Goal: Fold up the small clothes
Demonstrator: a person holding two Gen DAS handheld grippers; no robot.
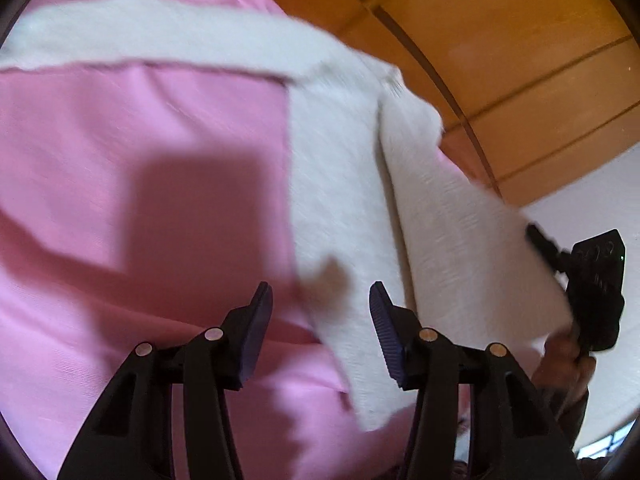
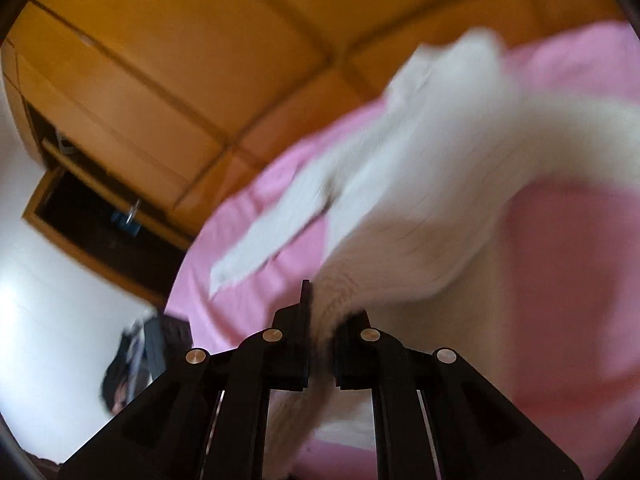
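A white knitted garment (image 1: 400, 184) lies partly spread on a pink sheet (image 1: 140, 152), one sleeve stretched across the top. My left gripper (image 1: 320, 300) is open and empty, just above the sheet at the garment's near edge. My right gripper (image 2: 328, 312) is shut on a bunched edge of the white garment (image 2: 420, 208) and lifts it off the pink sheet (image 2: 580, 240); it also shows at the right of the left wrist view (image 1: 560, 268). Both views are motion-blurred.
Orange wooden cabinets (image 1: 500, 40) stand behind the bed, with an open dark compartment (image 2: 92, 220) in the right wrist view. A white wall (image 2: 52, 300) and a dark bag (image 2: 136, 360) lie to the left.
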